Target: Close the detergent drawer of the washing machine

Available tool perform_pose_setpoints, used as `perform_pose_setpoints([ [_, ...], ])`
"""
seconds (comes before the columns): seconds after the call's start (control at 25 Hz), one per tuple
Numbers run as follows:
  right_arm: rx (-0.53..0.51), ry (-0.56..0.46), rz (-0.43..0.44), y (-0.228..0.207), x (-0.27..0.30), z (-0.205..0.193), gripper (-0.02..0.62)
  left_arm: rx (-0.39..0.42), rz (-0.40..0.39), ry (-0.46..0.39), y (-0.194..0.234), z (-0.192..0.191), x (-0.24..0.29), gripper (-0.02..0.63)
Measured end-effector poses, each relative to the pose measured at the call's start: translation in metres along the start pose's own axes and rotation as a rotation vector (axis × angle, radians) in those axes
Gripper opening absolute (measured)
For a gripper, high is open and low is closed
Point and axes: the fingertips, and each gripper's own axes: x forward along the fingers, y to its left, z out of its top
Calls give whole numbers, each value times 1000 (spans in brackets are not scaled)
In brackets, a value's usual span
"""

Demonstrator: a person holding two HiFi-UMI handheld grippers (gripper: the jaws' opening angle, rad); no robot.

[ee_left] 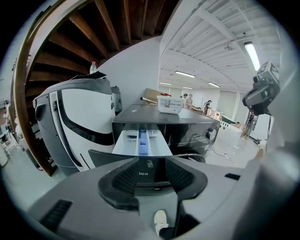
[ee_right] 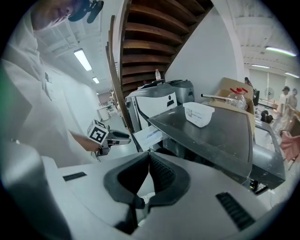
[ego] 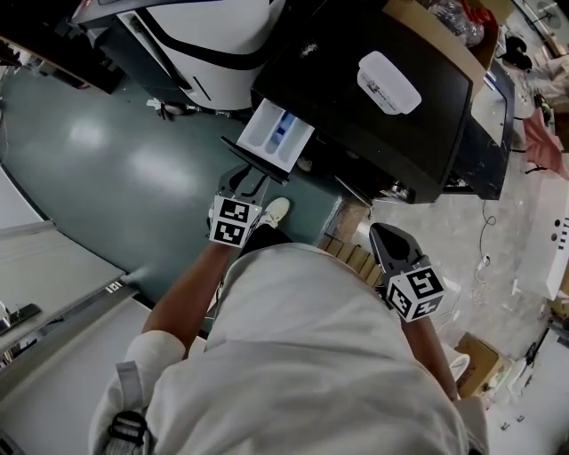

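The dark washing machine (ego: 356,115) stands ahead of me with its detergent drawer (ego: 276,135) pulled out, white inside with a blue insert. In the left gripper view the drawer (ee_left: 140,140) lies straight ahead, its dark front panel just beyond the jaws. My left gripper (ego: 247,176) sits right at that front panel, open, with the panel showing in the gap (ee_left: 152,164). My right gripper (ego: 384,233) hangs lower right, away from the machine, shut and empty (ee_right: 149,157). The right gripper view shows the drawer (ee_right: 149,136) from the side and the left gripper (ee_right: 110,137) near it.
A white-and-dark appliance (ego: 213,44) stands left of the washing machine. A white tub (ego: 388,82) rests on the washer's top, with a cardboard box (ego: 436,27) behind it. A wooden pallet (ego: 351,258) lies by my feet. A dark wooden stair (ee_left: 70,47) rises overhead at left.
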Motion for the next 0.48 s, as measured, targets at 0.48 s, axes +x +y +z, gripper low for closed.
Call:
perform_pose_setpoints([
  [0.48, 15, 41, 15, 0, 23, 4, 5, 16, -31, 32, 7, 0, 11, 176],
])
